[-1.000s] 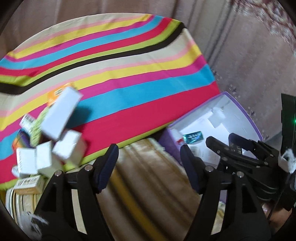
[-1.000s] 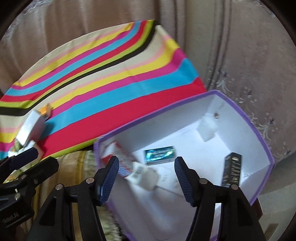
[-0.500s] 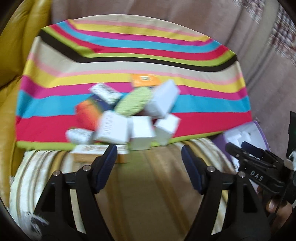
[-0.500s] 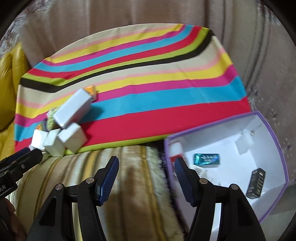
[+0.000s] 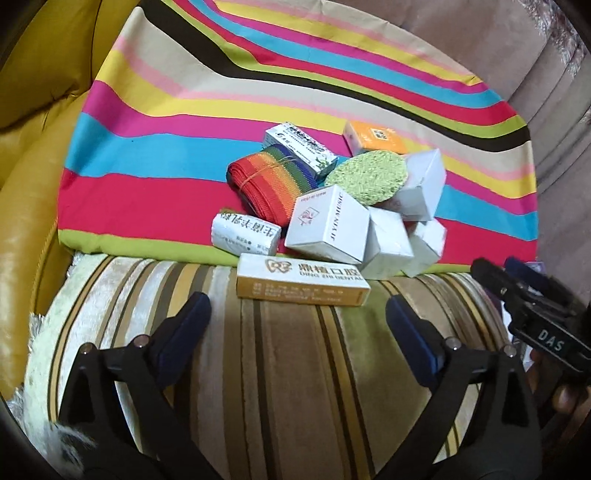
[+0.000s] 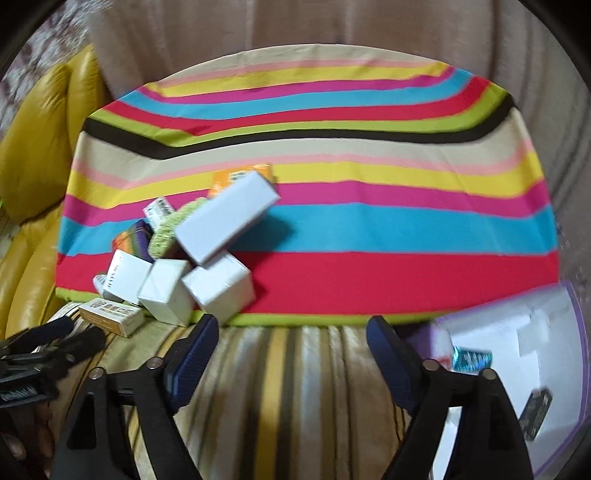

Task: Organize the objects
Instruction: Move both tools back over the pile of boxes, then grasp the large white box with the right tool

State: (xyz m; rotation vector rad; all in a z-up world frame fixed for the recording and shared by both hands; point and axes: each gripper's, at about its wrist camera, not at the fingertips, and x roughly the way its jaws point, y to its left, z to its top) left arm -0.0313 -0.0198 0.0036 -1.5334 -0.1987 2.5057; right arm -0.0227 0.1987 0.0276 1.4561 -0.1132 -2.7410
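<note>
A pile of small boxes lies at the near edge of the striped cloth (image 5: 155, 192): a gold dental box (image 5: 302, 285), a white printed cube box (image 5: 327, 223), plain white boxes (image 5: 421, 186), a rainbow ribbon roll (image 5: 271, 181), a green round sponge (image 5: 367, 179) and an orange box (image 5: 373, 137). My left gripper (image 5: 297, 317) hovers just short of the gold box, jaws opening, nothing between them. My right gripper (image 6: 291, 341) hangs over the striped cushion (image 6: 280, 387), jaws opening and empty. The purple-rimmed white box (image 6: 517, 332) sits at lower right, holding a teal packet (image 6: 472, 359) and a black box (image 6: 535, 413).
A yellow leather seat (image 5: 26, 206) borders the cloth on the left. Beige curtain fabric (image 6: 332, 29) hangs behind. The right gripper's body (image 5: 539, 314) shows at the right edge of the left wrist view. The far and right parts of the cloth (image 6: 406, 229) bear nothing.
Both views swung left, from the purple-rimmed box toward the pile of boxes. Both grippers' jaws spread wider. The pile now lies straight ahead of the left gripper.
</note>
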